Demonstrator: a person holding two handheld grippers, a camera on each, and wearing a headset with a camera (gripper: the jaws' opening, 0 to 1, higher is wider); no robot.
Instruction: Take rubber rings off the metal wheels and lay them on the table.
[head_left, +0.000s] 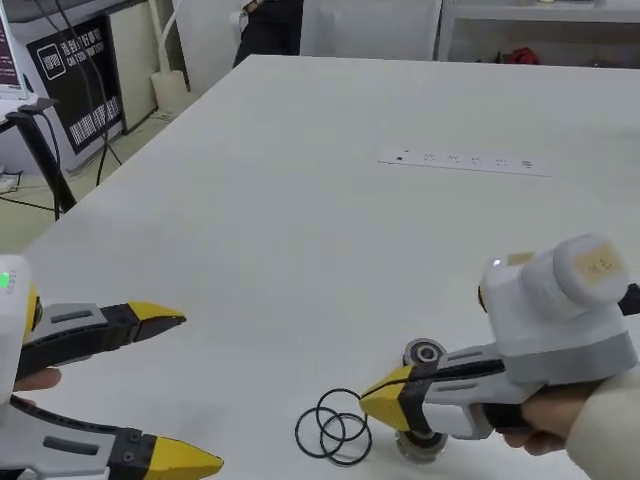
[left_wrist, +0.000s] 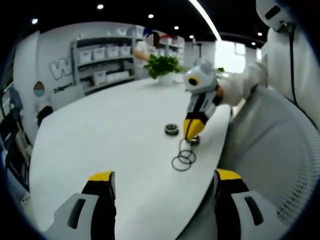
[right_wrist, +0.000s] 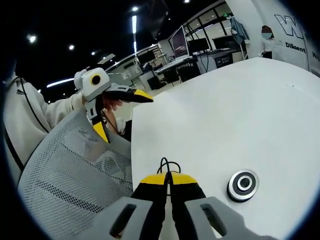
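Right gripper (right_wrist: 169, 181) pinches rubber ring (right_wrist: 164, 161); wheel (right_wrist: 243, 185) lies flat, hub up

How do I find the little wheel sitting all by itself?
Find the white table's near edge, where black rubber rings lie. Beside them, the right gripper's yellow tip hangs over one metal wheel; yours is the other wheel just beyond, standing clear.

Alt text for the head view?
Right gripper, shut on a ring by a heap of black rings on the white table, above one wheel; another wheel lies behind. Left gripper open, lower left.
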